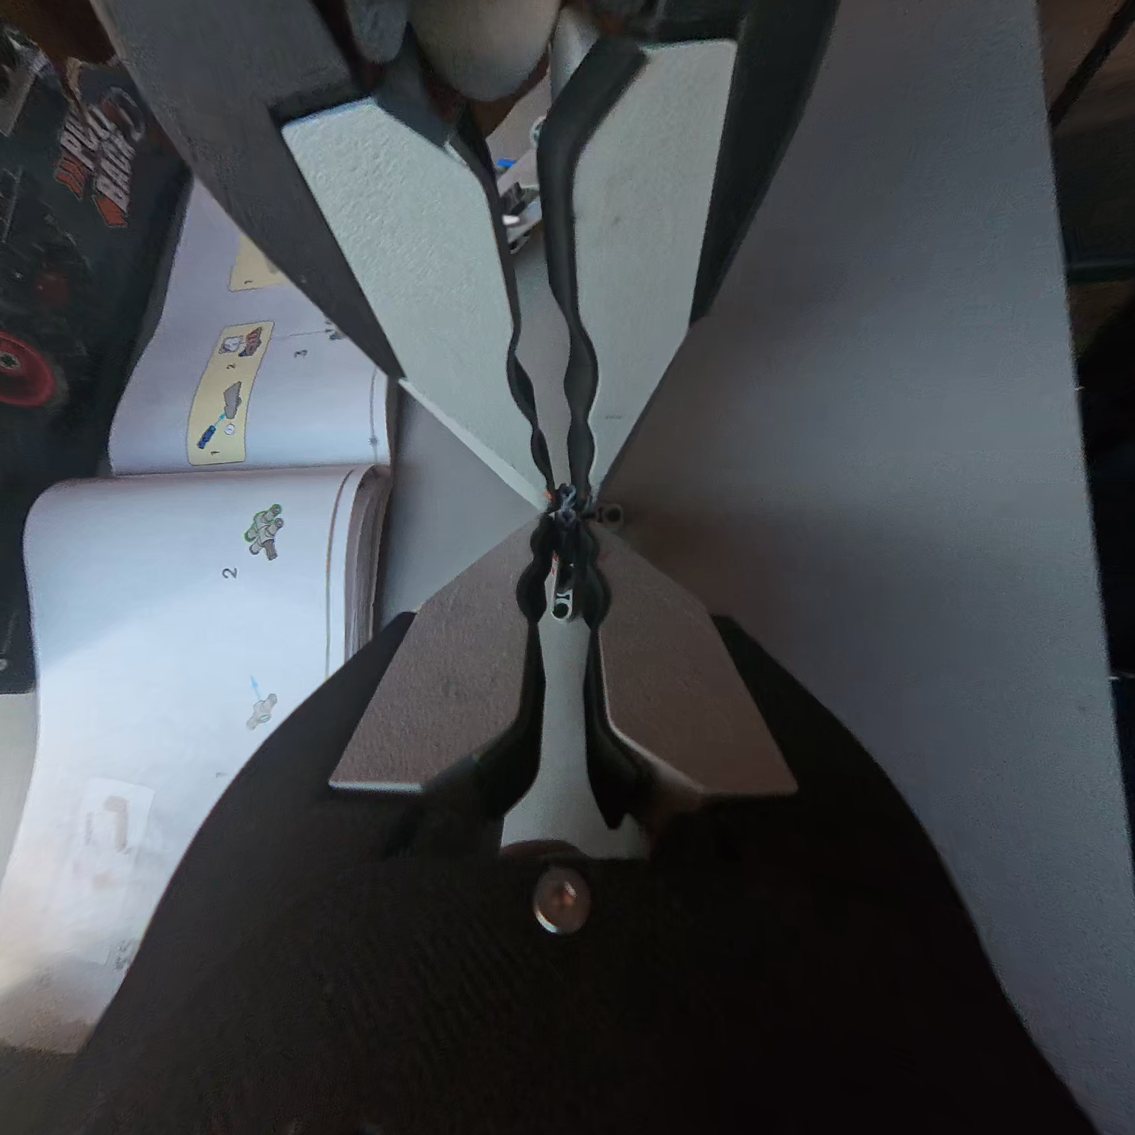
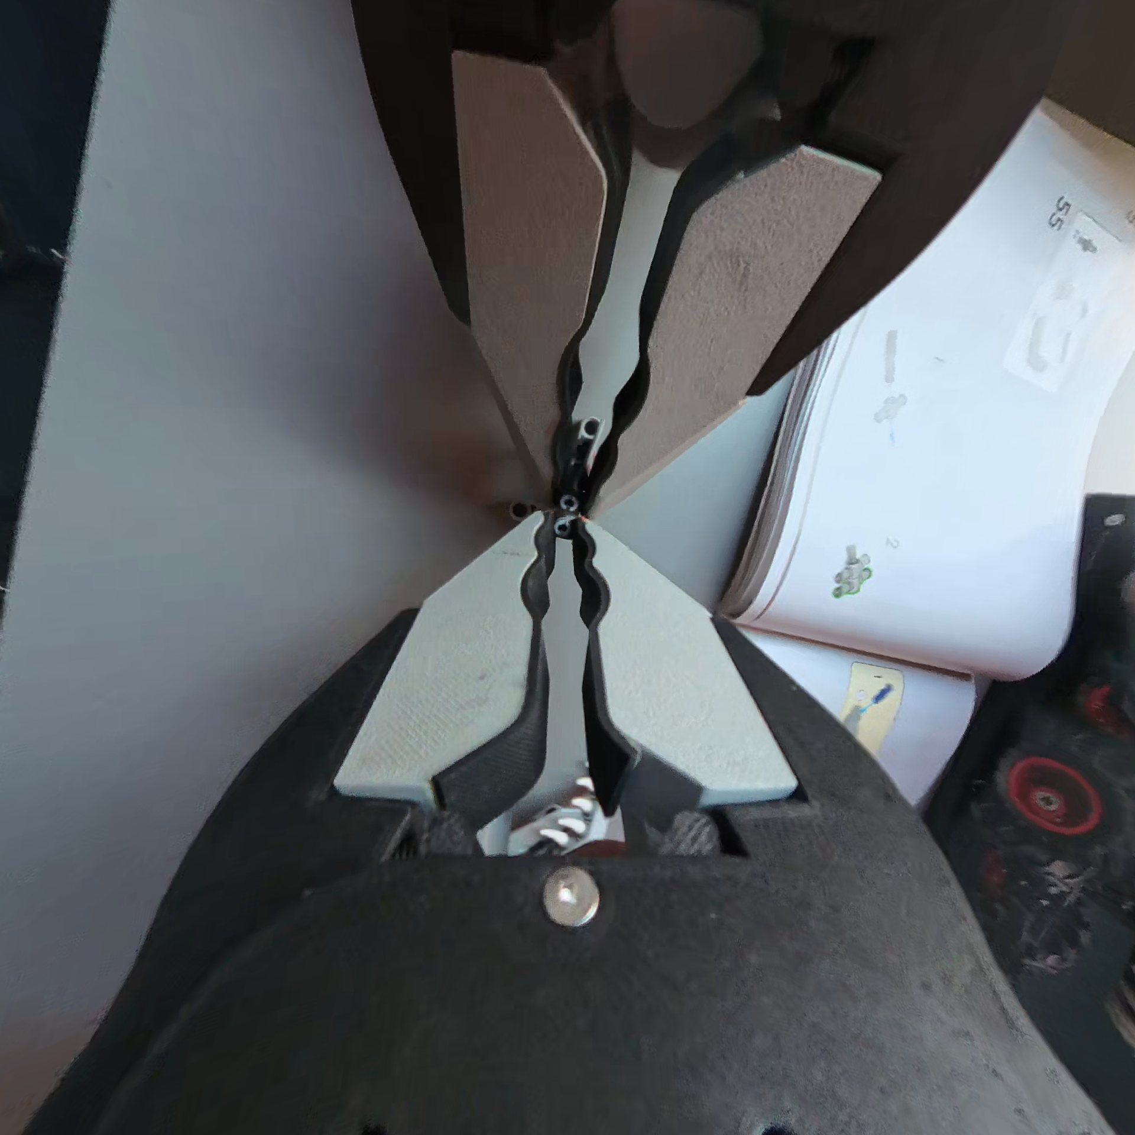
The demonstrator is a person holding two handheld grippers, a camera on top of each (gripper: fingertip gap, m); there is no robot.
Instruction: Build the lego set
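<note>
Left wrist view shows my left gripper (image 1: 562,553) closed narrow on a small grey lego beam (image 1: 563,599), which sits between the wavy black pads just behind the tips. My right gripper (image 1: 564,485) comes from the opposite side, tip against tip, and it pinches a small dark pin (image 2: 565,527), as far as I can tell from the right wrist view. The two grippers point at each other above the white table (image 1: 860,430), almost on one line, so I judge that I am pressing the pin into the beam. The instruction booklet (image 1: 153,614) lies open beside, on an early page I think, and the lego box (image 2: 1044,798) is next to it. Only this small sub-assembly exists, so most of the building is left. Another small piece (image 1: 613,514) lies on the table near the tips.
</note>
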